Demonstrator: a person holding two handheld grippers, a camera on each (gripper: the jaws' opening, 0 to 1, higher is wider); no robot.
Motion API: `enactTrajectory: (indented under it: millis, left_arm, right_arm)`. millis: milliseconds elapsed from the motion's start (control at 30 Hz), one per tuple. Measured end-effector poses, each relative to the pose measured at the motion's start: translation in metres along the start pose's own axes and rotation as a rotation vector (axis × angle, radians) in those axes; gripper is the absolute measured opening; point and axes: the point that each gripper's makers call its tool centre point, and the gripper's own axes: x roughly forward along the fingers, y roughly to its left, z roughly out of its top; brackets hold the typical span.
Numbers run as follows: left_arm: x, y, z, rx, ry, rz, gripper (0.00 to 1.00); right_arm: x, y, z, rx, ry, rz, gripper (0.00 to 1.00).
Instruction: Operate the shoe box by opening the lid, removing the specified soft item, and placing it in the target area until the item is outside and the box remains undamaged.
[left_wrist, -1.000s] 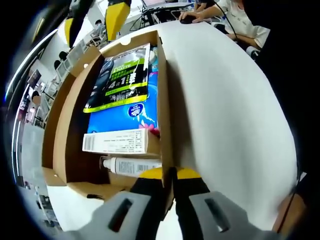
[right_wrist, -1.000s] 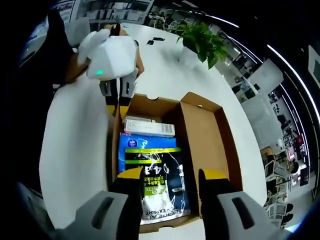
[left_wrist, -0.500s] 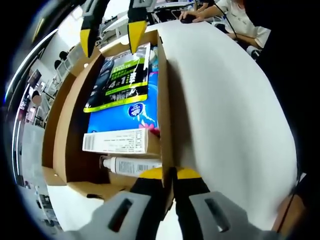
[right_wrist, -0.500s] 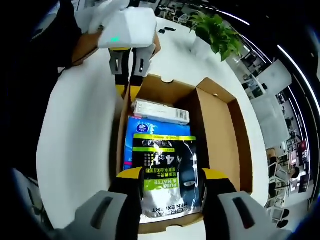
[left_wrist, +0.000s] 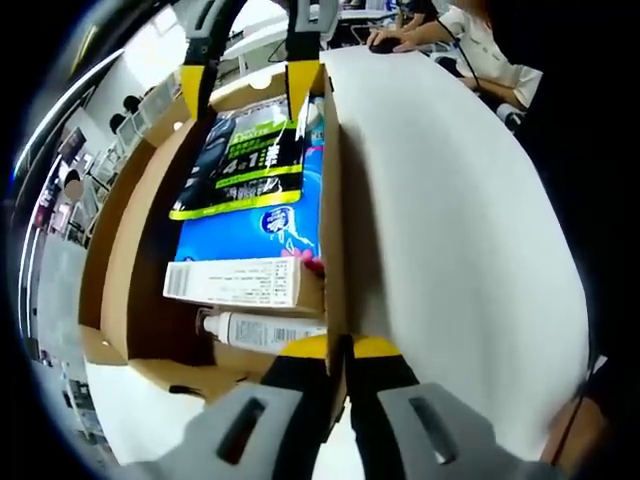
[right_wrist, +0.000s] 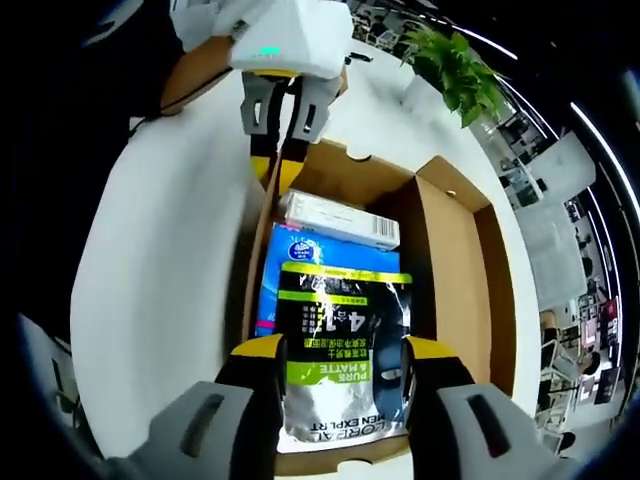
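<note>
The shoe box (right_wrist: 455, 265) sits open on the white worktop (right_wrist: 165, 270), its brown cardboard lid folded out flat toward 3 o'clock in the right gripper view. Inside, a dark pouch (right_wrist: 342, 350) with a lime-green band and "4 in 1" print lies on top of a blue pack (right_wrist: 285, 270). Beyond them, toward 12 o'clock, a white carton (right_wrist: 340, 219) with a barcode lies across the box. In the left gripper view the same stack reads from 12 o'clock down: pouch (left_wrist: 245, 150), blue pack (left_wrist: 255, 232), white carton (left_wrist: 232, 283), then a white tube (left_wrist: 262, 331) with a barcode at the near end.

The right gripper (right_wrist: 335, 352) has its jaws spread wide, straddling the near end of the pouch without pressing it. In the left gripper view it (left_wrist: 250, 80) reaches in at 12 o'clock.

The left gripper (left_wrist: 338, 347) has its jaws pinched narrowly on the shoe box wall (left_wrist: 333, 210); in the right gripper view it (right_wrist: 277, 165) stands at 12 o'clock on that same wall.

A potted plant (right_wrist: 455, 75) stands on the worktop at 1 o'clock.
</note>
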Motion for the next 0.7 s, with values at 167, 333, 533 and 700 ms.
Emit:
enactTrajectory:
  millis: [167,333,533,700]
  left_arm:
    - [0.0004,-0.0003,0.0001,0.010,0.002,0.001,0.05]
    - [0.0006,0.0001,0.0002,0.010,0.004,0.002,0.05]
    - [0.0005,0.0002,0.0001,0.010,0.007,0.003,0.05]
    - [0.0004,0.0002,-0.0001,0.009,0.011,0.004,0.05]
  right_arm:
    - [-0.0004,0.0010,0.0012,-0.006,-0.008,0.008,0.48]
    - [0.0005,0.0041,-0.0020,0.008,-0.006,0.023,0.49]
    - [-0.0007,0.0066,-0.0026,0.010,0.002,0.029,0.52]
    - [-0.0008,0.0078,-0.0010,-0.001,0.003,0.032,0.54]
